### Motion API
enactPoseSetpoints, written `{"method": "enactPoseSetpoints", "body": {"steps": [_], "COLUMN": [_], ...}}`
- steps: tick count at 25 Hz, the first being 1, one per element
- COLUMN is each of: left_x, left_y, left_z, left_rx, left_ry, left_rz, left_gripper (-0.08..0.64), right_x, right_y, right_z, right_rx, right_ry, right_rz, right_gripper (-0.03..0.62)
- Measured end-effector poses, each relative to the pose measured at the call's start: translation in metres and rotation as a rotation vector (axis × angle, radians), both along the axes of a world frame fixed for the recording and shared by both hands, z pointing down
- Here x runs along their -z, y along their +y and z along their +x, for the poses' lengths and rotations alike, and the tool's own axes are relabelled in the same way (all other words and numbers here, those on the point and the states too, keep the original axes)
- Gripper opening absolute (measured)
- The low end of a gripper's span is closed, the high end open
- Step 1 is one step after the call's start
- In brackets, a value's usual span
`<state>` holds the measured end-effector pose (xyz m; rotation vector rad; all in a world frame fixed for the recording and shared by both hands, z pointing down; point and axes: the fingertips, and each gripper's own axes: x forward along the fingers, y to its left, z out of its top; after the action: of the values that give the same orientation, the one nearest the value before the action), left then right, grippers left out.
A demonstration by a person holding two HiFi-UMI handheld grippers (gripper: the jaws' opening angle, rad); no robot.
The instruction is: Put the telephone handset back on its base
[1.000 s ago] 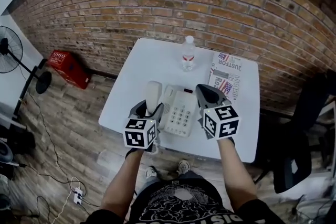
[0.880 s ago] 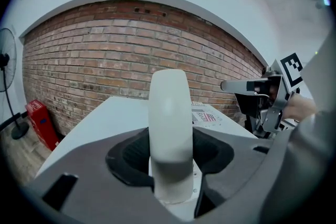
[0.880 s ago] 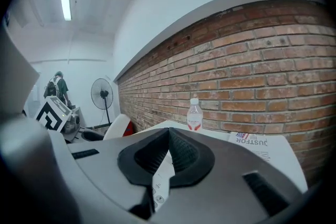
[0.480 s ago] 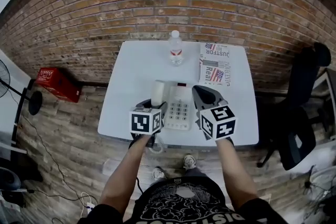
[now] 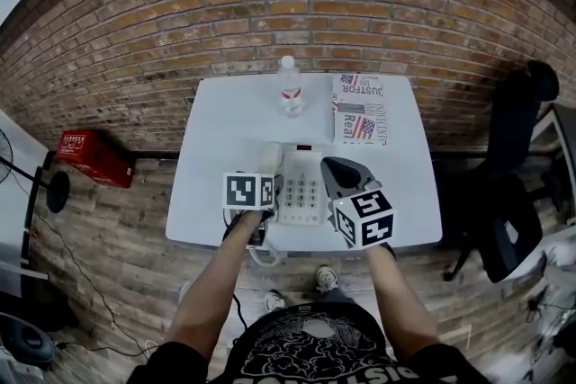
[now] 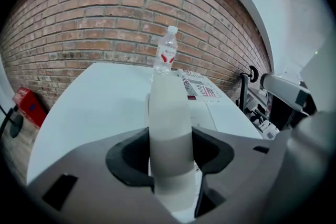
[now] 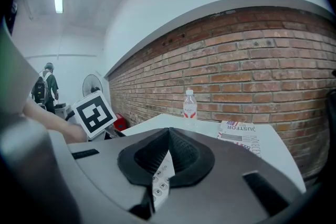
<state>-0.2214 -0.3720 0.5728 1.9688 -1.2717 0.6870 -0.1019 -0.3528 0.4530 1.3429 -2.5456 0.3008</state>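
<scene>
At the base (image 5: pixel 302 186), left hand-held gripper (image 6: pixel 170 150) clamps handset (image 6: pixel 167 102) — right one (image 7: pixel 167 138) closed.

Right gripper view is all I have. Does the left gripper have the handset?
Observer: Yes. In the left gripper view the left gripper is shut on the handset.
Operator: Where is it relative to the base?
Observer: The head view puts it along the left side of the base; I can't tell whether it is seated.
Operator: Cord?
Observer: The coiled cord hangs over the near edge of the table.
</scene>
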Motion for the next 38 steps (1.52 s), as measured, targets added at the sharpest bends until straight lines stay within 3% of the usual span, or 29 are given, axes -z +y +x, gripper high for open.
{"method": "enactPoseSetpoints", "body": {"steps": [11,21,38], "left_x": [-0.02,-0.02,-0.016], "left_y": [-0.01,-0.011,-0.008], "left_z": [0.001,0.003,0.005], "left_rx": [0.032,0.056,0.021], "left_ry": [-0.052,-0.077,-0.057], "left_rz": [-0.109,-0.12,-0.058], "left_gripper": [0.214,0.215,0.229], "right_x": [-0.004,-0.006,-0.008], "right_y": [0.001,0.001,0.003], "right_z": [-0.005,-0.004,-0.005], "right_rx": [0.017,0.021,0.026], "right_ry": [0.015,0.013,0.009], "right_rz": [-0.003,-0.007,-0.012], "right_gripper": [0.002,0.002,0.002]}}
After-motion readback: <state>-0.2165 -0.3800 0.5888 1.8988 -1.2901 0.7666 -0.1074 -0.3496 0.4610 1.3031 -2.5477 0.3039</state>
